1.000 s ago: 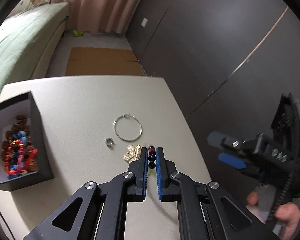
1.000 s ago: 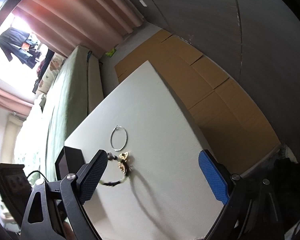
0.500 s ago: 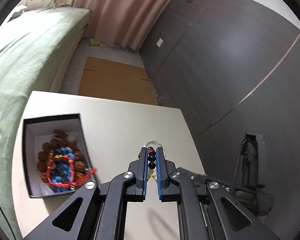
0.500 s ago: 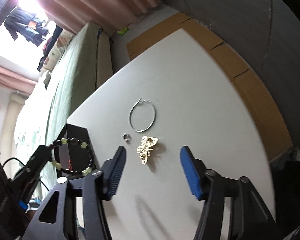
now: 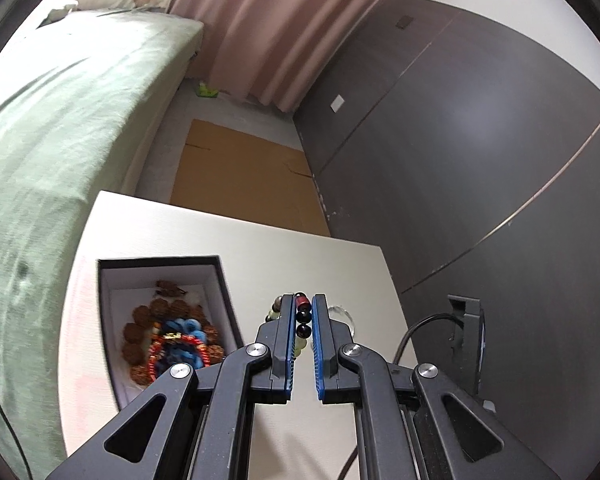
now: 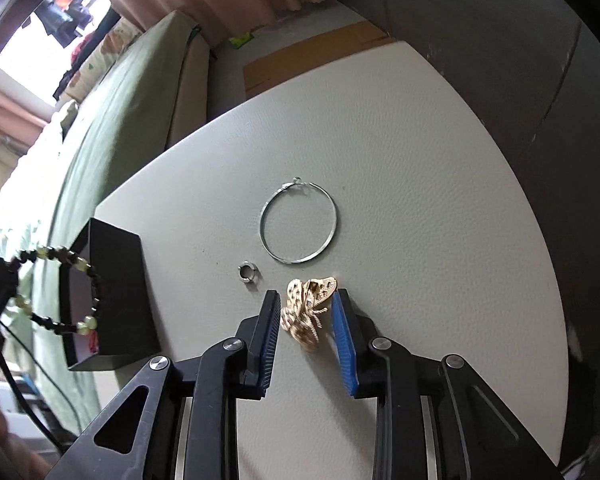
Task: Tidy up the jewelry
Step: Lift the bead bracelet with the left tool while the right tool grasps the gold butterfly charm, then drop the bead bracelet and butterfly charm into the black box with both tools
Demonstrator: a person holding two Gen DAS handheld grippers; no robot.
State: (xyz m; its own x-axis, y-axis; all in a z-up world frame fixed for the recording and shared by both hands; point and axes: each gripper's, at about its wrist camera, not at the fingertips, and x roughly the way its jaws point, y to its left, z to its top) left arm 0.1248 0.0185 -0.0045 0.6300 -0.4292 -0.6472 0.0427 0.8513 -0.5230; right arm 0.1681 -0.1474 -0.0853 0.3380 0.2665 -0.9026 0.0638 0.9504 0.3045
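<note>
My left gripper (image 5: 302, 312) is shut on a beaded bracelet (image 5: 302, 320) of dark and pale green beads and holds it in the air just right of the black jewelry box (image 5: 160, 263). The bracelet also hangs in the right wrist view (image 6: 56, 292) beside the box (image 6: 112, 296). The box holds several bracelets (image 5: 172, 340). My right gripper (image 6: 305, 308) is open, its fingers either side of a gold butterfly brooch (image 6: 310, 312) on the white table (image 6: 420, 200).
A large silver hoop (image 6: 299, 222) and a small silver ring (image 6: 247, 271) lie on the table beyond the brooch. A green bed (image 5: 60, 120) stands left of the table, a dark wall (image 5: 480, 160) to the right. Cardboard (image 5: 240, 176) lies on the floor.
My left gripper lifted the bracelet off the table and carried it left toward the box. My right gripper came down and narrowed around the butterfly brooch.
</note>
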